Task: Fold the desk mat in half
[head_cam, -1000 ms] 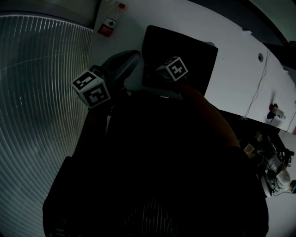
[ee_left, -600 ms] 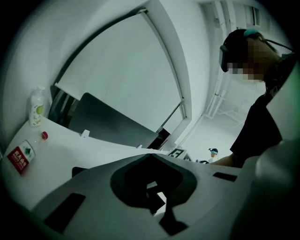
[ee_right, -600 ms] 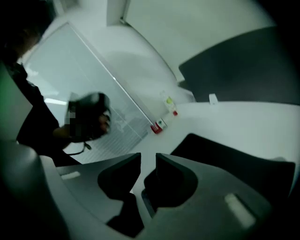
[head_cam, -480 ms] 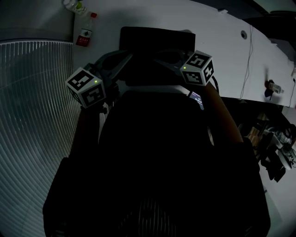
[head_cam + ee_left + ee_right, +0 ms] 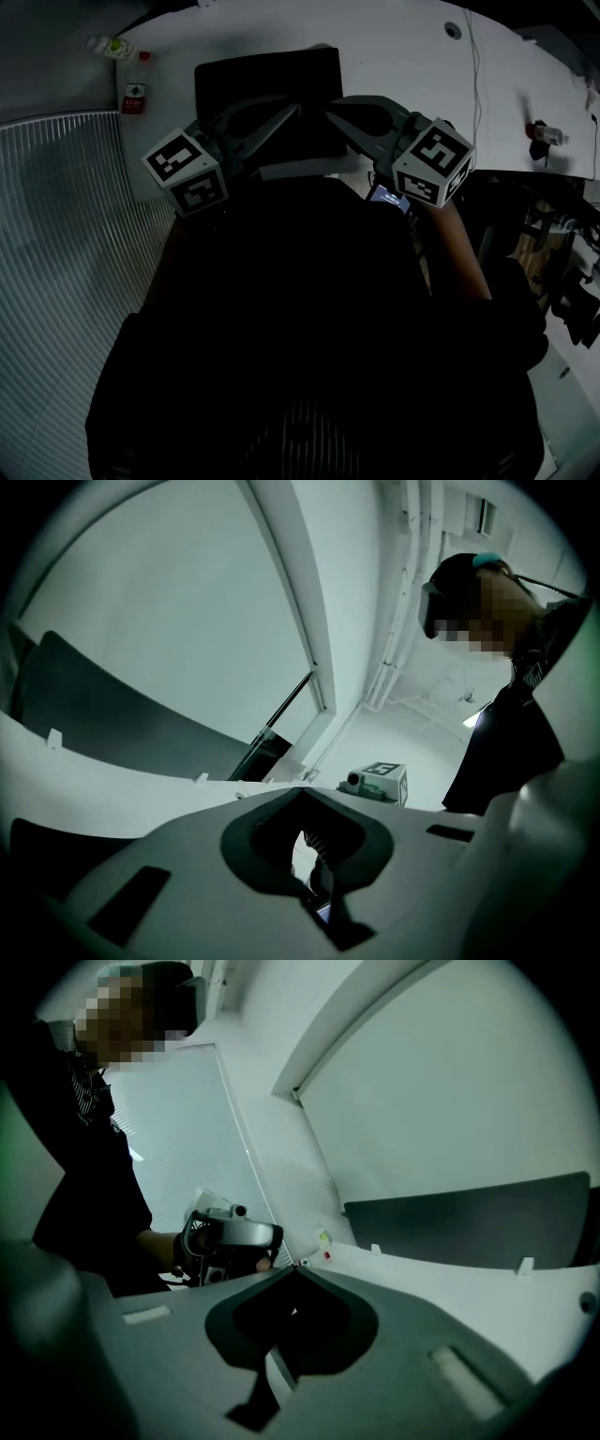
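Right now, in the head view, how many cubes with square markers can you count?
2. One cube sits at the near left corner of the desk mat; the other sits right of its near edge. None seems hidden.

I count one black desk mat [image 5: 267, 80] and one white desk [image 5: 394, 47]. There are two grippers, the left gripper [image 5: 292, 111] and the right gripper [image 5: 330, 105], and two marker cubes [image 5: 186, 172] [image 5: 431, 161], one on each. I see two bottles [image 5: 111, 45] [image 5: 137, 89], one thin cable [image 5: 475, 84] and one person [image 5: 309, 337].
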Motion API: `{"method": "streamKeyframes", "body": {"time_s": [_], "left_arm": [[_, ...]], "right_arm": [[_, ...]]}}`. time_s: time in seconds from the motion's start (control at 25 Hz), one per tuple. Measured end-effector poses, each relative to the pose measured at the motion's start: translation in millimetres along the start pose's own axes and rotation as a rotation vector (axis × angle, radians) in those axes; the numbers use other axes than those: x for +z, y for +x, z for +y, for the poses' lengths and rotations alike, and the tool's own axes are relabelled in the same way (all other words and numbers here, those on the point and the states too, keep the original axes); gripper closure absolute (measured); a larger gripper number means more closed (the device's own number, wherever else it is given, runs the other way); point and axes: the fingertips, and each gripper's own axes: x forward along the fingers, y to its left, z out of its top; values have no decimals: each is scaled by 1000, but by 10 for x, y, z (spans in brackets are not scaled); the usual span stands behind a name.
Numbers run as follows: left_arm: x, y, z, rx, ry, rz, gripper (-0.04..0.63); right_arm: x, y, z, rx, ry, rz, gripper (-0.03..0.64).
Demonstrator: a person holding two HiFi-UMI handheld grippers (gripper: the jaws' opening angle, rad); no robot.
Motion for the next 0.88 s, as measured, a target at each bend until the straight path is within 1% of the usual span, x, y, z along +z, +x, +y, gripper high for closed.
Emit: {"method": "streamKeyframes", "body": {"time_s": [0.12,0.24,0.4,0.56,0.76,0.88], "left_arm": [[-12,238,-244,-22,19,5,588],[-37,366,-367,3,67,29,588],[-126,442,-446,51,113,63,588],[-139,400,-454,101,117,63,588],[-75,221,-418,160,119,37,588],[-49,83,-340,189,106,16,588]], "right_arm": [[64,-304,7,-10,8,-45,614],[129,-515,-5,-2,-4,-101,614],[108,-632,6,25,-21,-113,614],[158,-646,33,61,-40,-122,614],[232,-571,87,105,-72,-112,614],[272,-504,117,123,-92,-104,614]]}}
